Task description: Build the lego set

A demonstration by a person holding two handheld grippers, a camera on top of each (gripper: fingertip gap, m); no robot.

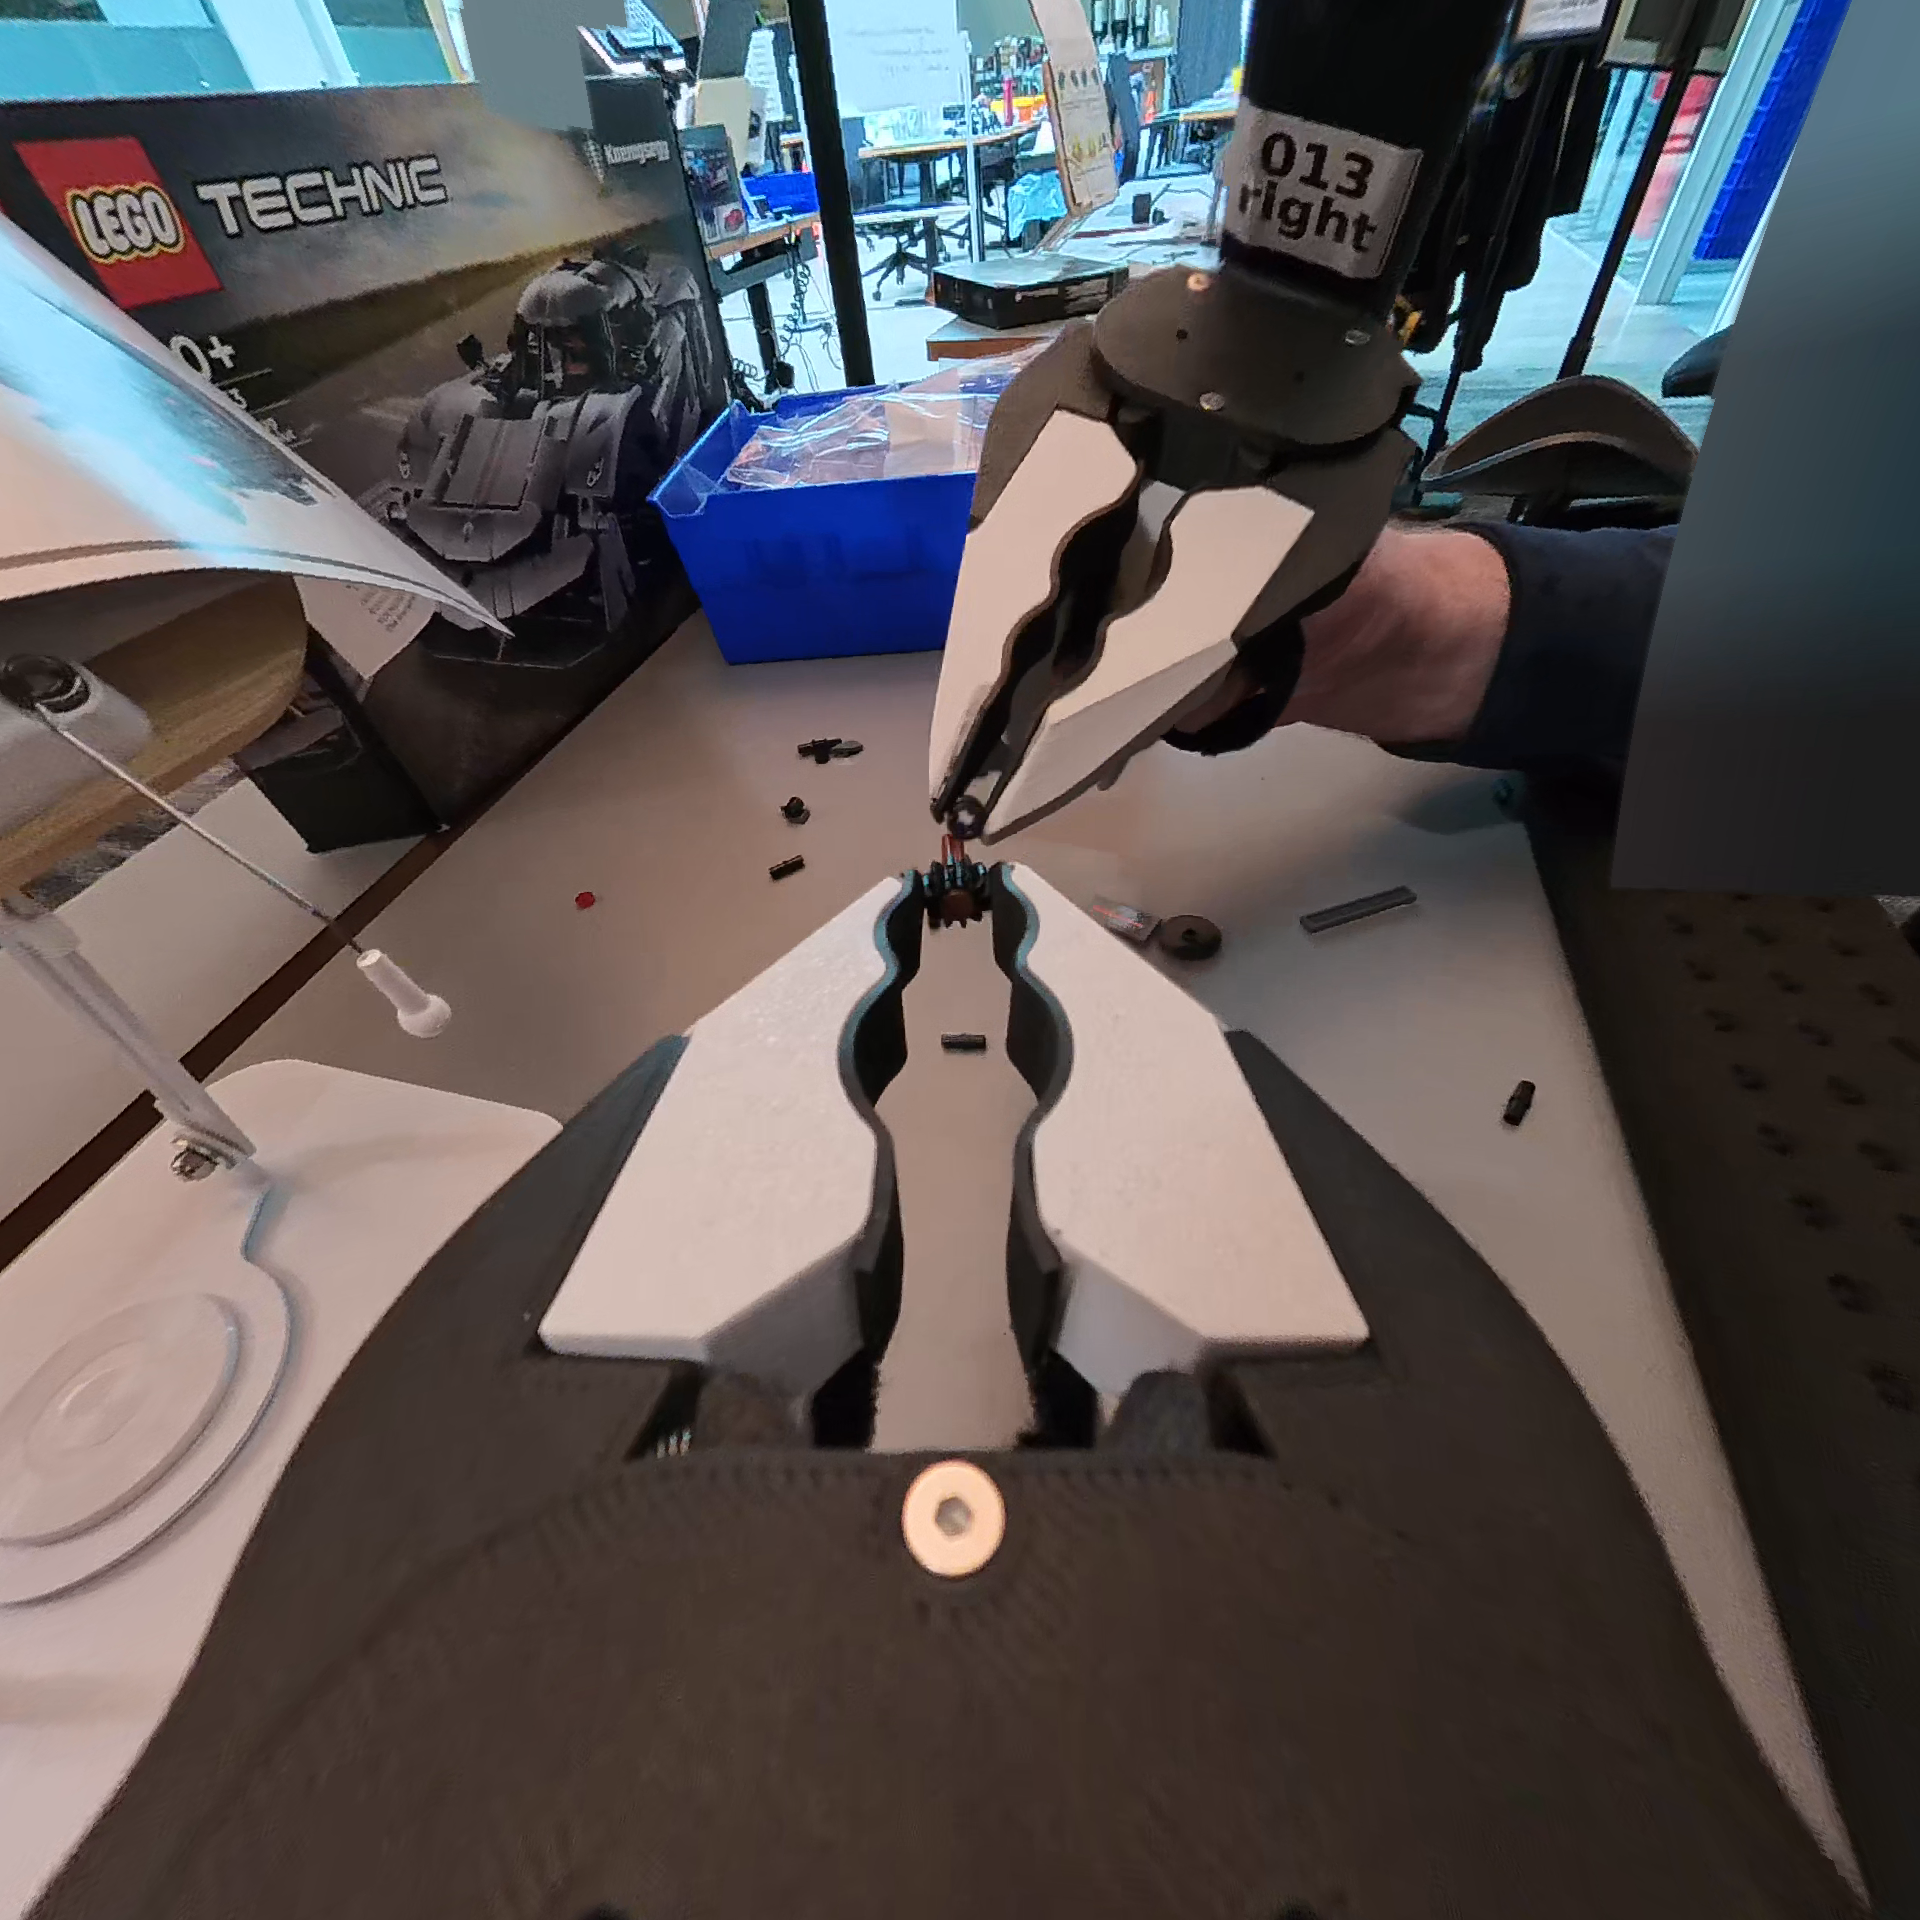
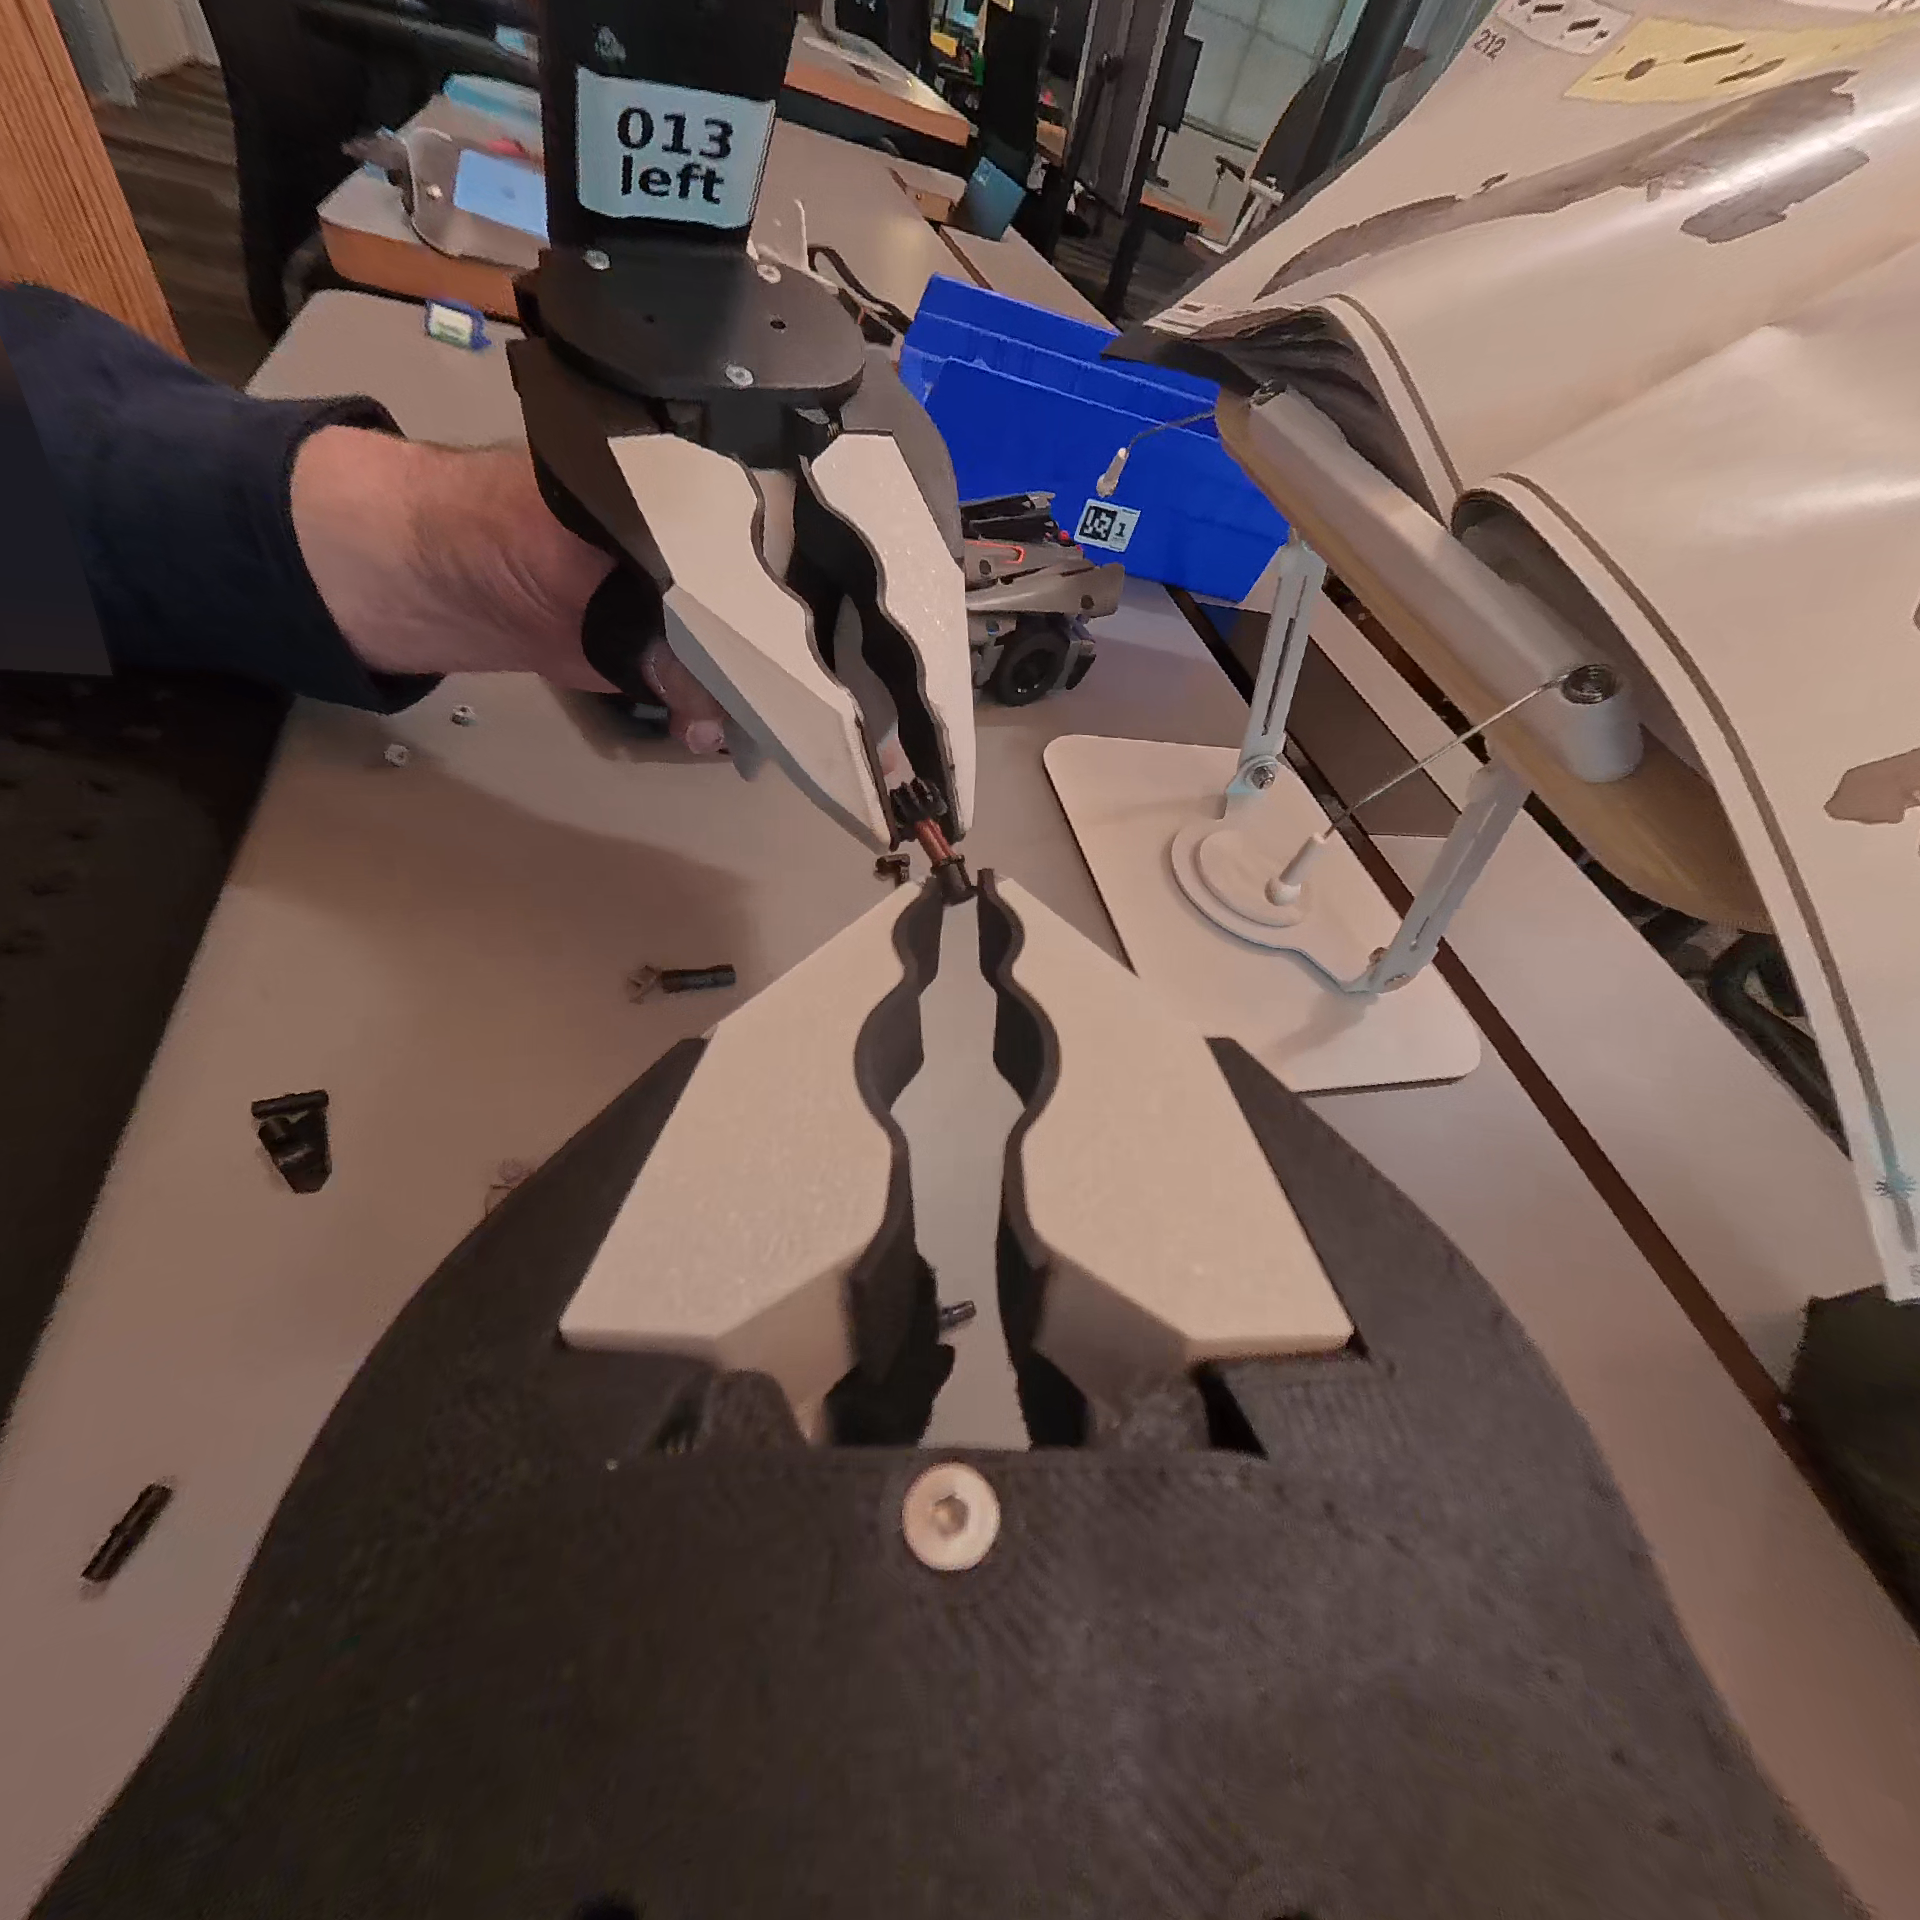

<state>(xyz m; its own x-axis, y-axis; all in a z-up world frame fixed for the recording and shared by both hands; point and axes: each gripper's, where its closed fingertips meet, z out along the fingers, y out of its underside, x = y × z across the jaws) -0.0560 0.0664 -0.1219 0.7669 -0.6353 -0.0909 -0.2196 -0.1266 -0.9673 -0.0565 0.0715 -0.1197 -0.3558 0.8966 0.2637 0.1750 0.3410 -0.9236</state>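
My left gripper (image 1: 953, 881) is shut on a small black gear (image 1: 951, 902) with a reddish-brown axle (image 1: 950, 847) sticking out of its tip. My right gripper (image 1: 964, 818) comes in from above, shut on a small black ring piece (image 1: 971, 814) that touches the axle's end. In the right wrist view, my right gripper (image 2: 954, 883) pinches the black piece (image 2: 956, 881) at its tips. It meets the axle (image 2: 935, 840) held by the left gripper (image 2: 923, 821). Both are held just above the table.
Loose black pins (image 1: 961, 1041) and a grey beam (image 1: 1356, 909) lie on the white table (image 1: 644, 790). A blue bin (image 1: 831, 551) and the set's box (image 1: 364, 416) stand behind. A booklet stand (image 2: 1257, 883) is beside a partly built car (image 2: 1029, 613). More pieces (image 2: 296, 1138) lie nearby. Only a small space, under 4 cm, lies between the two pairs of fingers.
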